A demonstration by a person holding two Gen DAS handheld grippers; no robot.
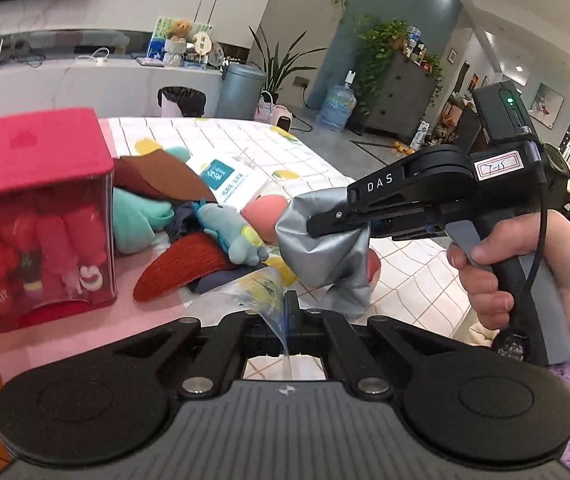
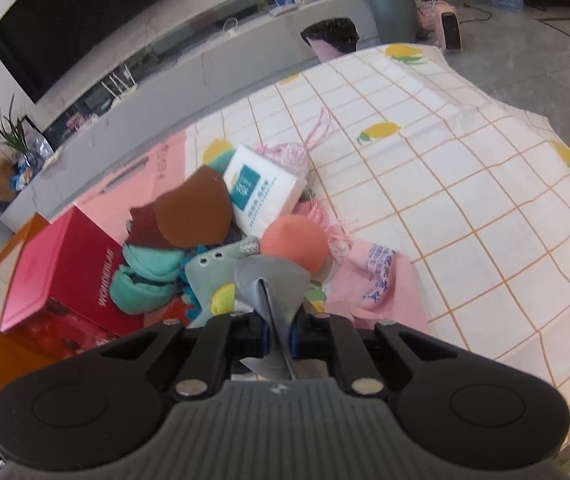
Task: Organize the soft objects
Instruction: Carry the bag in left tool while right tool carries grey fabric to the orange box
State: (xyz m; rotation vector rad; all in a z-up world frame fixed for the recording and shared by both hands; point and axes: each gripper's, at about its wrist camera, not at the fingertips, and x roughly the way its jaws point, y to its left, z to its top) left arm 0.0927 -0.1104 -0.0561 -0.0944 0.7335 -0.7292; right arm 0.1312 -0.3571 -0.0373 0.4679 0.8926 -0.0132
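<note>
A crumpled silver-grey cloth (image 1: 325,248) hangs above the checked tablecloth, pinched by my right gripper (image 1: 315,222), which a hand holds at the right. In the right wrist view the same cloth (image 2: 273,280) is bunched between the shut jaws of the right gripper (image 2: 279,334). My left gripper (image 1: 287,308) is shut on a clear plastic bag (image 1: 261,292) that stretches forward from its fingers. Behind lies a pile of soft things: teal cloth (image 1: 137,216), brown felt (image 1: 161,178), a red woven piece (image 1: 181,268), a grey-blue plush (image 1: 233,232) and an orange-pink ball (image 2: 295,242).
A red-lidded clear box (image 1: 41,216) of red plush toys stands at the left on a pink mat (image 1: 97,332). A white tissue pack (image 2: 263,190) and a pink tasselled pouch (image 2: 289,156) lie behind the pile. The checked tablecloth (image 2: 445,200) spreads to the right.
</note>
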